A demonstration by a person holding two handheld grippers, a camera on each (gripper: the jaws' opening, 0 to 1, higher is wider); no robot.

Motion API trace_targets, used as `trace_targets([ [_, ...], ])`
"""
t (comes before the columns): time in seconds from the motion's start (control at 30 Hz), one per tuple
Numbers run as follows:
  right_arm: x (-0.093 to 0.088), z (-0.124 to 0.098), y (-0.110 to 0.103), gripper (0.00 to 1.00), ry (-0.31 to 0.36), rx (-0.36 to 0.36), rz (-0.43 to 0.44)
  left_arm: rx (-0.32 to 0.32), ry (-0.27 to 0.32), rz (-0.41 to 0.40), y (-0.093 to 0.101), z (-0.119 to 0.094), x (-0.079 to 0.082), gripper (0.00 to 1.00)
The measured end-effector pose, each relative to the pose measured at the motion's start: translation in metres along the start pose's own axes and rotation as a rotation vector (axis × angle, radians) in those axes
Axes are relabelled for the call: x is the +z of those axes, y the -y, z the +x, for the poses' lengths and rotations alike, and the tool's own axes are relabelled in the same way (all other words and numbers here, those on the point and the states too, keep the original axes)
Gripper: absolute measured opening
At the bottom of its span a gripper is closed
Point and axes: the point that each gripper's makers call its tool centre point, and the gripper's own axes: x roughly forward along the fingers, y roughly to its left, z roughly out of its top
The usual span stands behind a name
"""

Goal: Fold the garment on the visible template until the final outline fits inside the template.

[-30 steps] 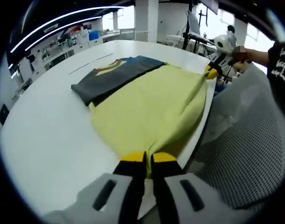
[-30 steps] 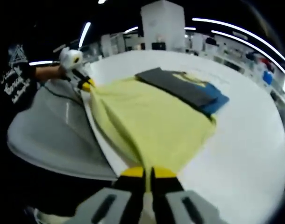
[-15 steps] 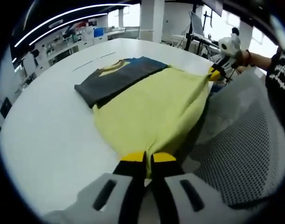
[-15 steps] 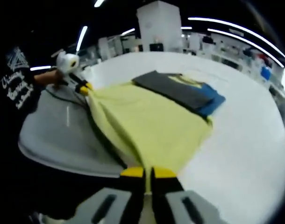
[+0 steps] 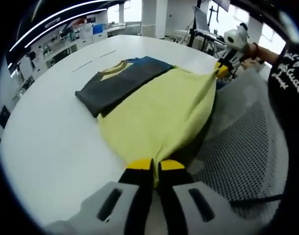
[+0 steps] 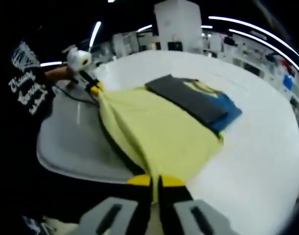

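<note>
A pale yellow garment (image 5: 159,112) is stretched flat between both grippers over the near side of a white round table (image 5: 46,142). My left gripper (image 5: 155,167) is shut on one corner of it. The right gripper (image 5: 222,69) pinches the other corner at the upper right of the left gripper view. In the right gripper view the yellow garment (image 6: 159,132) runs from my right gripper (image 6: 155,181), shut on its corner, to the left gripper (image 6: 94,88) at the far left. The pulled edge hangs past the table's edge.
A folded dark grey garment (image 5: 117,83) lies on a blue one (image 5: 149,61) just beyond the yellow cloth; the same dark grey garment (image 6: 186,98) appears opposite. A grey mesh chair (image 5: 242,147) stands beside the table. The person's black sleeve (image 5: 286,63) is close.
The held edge of the yellow garment has been drawn further out past the table's edge, with a dark gap now under it. Both grippers stay shut on their corners.
</note>
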Motion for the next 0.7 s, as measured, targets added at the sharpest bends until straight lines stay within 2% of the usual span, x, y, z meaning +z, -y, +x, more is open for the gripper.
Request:
trace_targets([
  [0.43,0.038,-0.01,0.028,0.0,0.047,-0.074,-0.075,0.018,0.04,0.031,-0.027,-0.01,0.035,0.0],
  [0.7,0.059,-0.014,0.047,0.0,0.07,-0.105,-0.124,0.038,0.059,0.054,-0.043,-0.009,0.055,0.0],
])
